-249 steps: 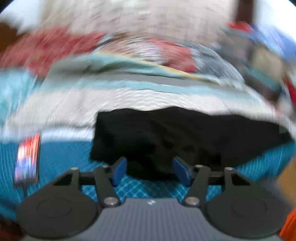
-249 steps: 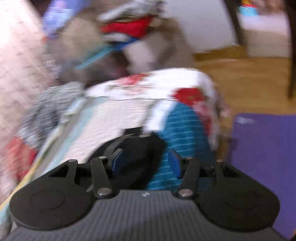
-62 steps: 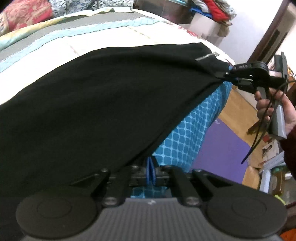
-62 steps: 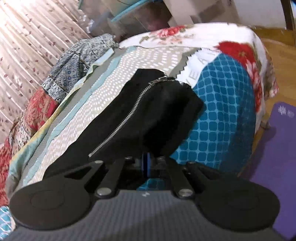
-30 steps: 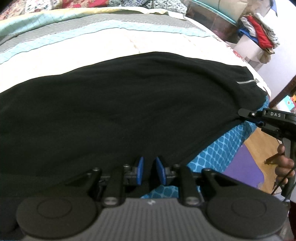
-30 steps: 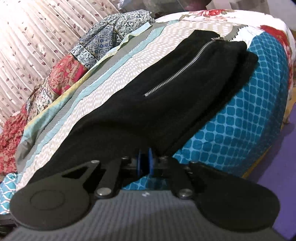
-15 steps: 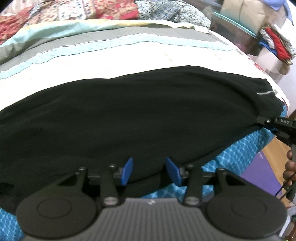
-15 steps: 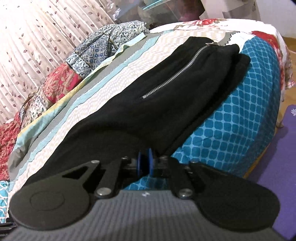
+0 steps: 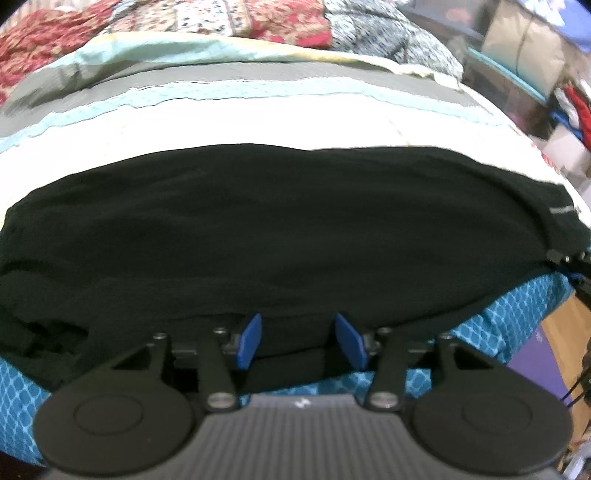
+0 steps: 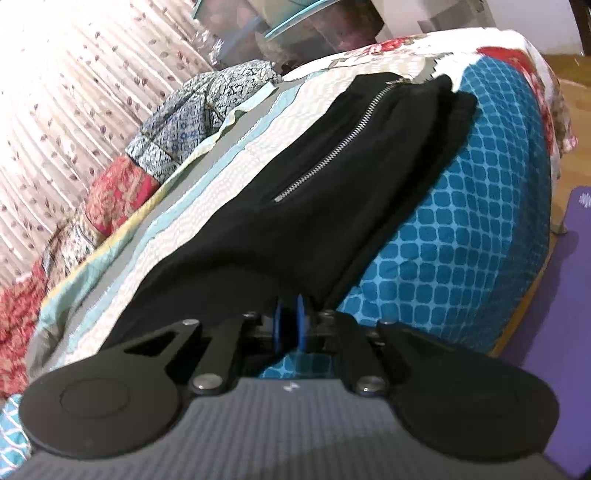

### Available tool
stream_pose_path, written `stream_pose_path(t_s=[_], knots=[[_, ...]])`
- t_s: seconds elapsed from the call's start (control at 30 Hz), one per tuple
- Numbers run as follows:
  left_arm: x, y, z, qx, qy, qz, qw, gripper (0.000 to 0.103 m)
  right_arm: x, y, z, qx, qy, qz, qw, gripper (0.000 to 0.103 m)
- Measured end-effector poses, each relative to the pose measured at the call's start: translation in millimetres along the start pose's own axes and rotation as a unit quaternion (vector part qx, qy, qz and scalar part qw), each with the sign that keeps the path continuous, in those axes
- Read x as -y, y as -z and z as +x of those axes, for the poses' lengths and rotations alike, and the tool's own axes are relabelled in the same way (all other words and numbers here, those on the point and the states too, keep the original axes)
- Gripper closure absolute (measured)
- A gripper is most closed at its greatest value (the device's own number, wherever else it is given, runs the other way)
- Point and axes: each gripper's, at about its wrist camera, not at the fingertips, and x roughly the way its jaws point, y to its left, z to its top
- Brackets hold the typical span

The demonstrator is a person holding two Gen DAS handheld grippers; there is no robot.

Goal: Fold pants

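The left hand-held gripper has just let go: its jaws have been opening and now stand apart at the near hem of the pants, which lie spread along the bed, while the right hand-held gripper is pinched tight on their edge. That suggests one fold is laid, though the blur hides its neatness. A patchwork quilt, pillows, a curtain and a purple mat surround them.
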Motion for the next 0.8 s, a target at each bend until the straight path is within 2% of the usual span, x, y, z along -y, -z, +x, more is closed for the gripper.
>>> stream_pose_path(t_s=[0.13,0.3,0.5,0.6,0.67,0.7,0.77,0.8], knots=[[-15.9,6.6,-7.6,0.027,0.011,-0.018,0.9994,0.056,2.3,1.0,-1.9,0.003,-0.005,0.016,1.000,0.092],[-31.4,10.6,-15.5,0.055,0.012,-0.033,0.9979,0.056,-3.3,2.8,-2.9,0.008,0.008,0.003,1.000,0.092],[-59.3,3.8,-29.1,0.098,0.024,-0.069,0.9925,0.053,-3.7,7.2,-4.4,0.016,0.006,0.006,1.000,0.092],[-74.6,-3.1,-19.1,0.076,0.011,-0.089,0.9931,0.053,0.0,9.6,-5.3,0.019,-0.002,0.017,1.000,0.092],[-82.4,-2.3,0.8,0.028,-0.017,-0.090,0.9954,0.056,1.6,9.2,-5.9,0.017,-0.006,0.022,1.000,0.092],[-86.7,1.3,10.7,0.011,-0.018,-0.091,0.9956,0.057,2.5,7.2,-6.7,0.013,-0.008,0.025,1.000,0.092],[-85.9,5.9,13.1,0.024,-0.018,-0.076,0.9966,0.056,6.5,0.3,-12.5,0.009,-0.018,0.047,0.999,0.090],[-83.8,5.1,12.6,0.022,-0.022,-0.070,0.9971,0.056,11.4,-3.9,-20.3,0.029,-0.025,0.061,0.997,0.089]])
